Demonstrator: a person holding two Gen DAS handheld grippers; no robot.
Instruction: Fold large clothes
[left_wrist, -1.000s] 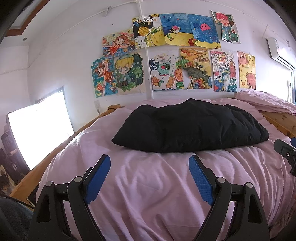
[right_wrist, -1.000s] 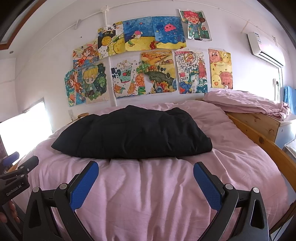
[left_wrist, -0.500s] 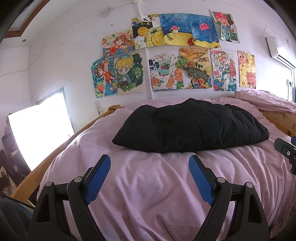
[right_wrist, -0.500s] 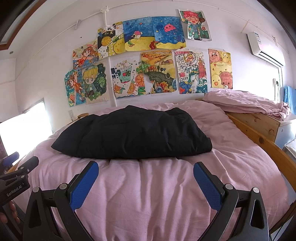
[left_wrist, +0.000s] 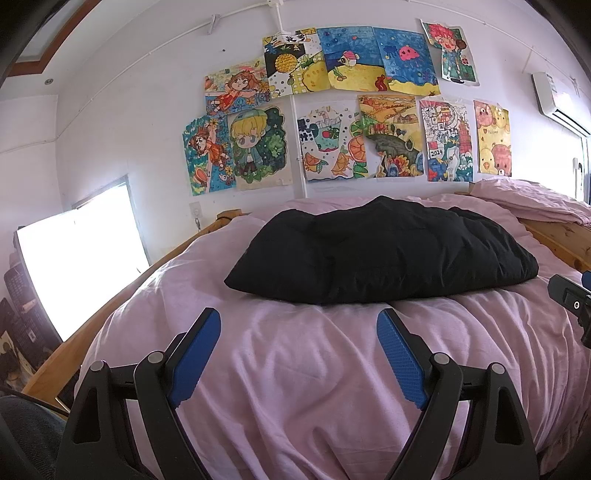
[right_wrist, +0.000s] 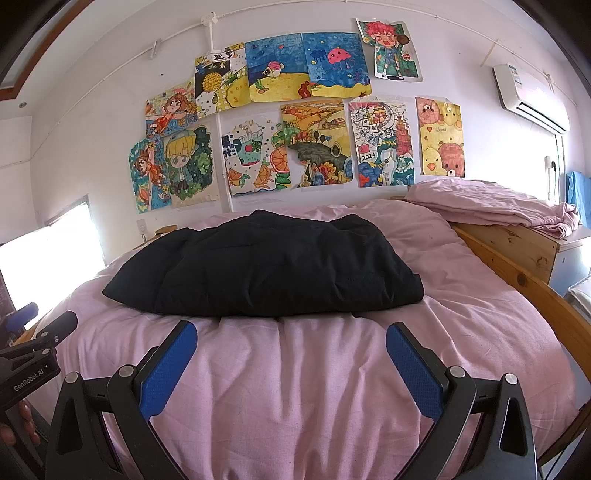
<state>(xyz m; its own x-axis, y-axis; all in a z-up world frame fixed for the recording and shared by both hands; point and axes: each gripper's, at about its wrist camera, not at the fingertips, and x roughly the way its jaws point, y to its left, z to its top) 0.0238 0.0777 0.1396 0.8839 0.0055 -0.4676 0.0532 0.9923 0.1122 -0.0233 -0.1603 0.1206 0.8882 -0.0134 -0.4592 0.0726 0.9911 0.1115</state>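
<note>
A black padded garment (left_wrist: 380, 254) (right_wrist: 266, 266) lies folded into a thick bundle across the middle of a bed with a pink sheet (left_wrist: 295, 369) (right_wrist: 295, 376). My left gripper (left_wrist: 298, 325) hovers open over the sheet, short of the bundle's near edge, with nothing between its blue pads (left_wrist: 195, 354). The right gripper (right_wrist: 291, 338) is open too, also over bare sheet in front of the bundle, and empty. Each gripper's body shows at the edge of the other's view.
Wooden bed rails (right_wrist: 546, 295) (left_wrist: 66, 350) run along both sides. A folded pink blanket (right_wrist: 495, 206) rests on a wooden cabinet at the right. Colourful drawings (right_wrist: 295, 125) cover the wall behind the bed. A bright window (left_wrist: 74, 273) is at the left, an air conditioner (right_wrist: 528, 96) high on the right.
</note>
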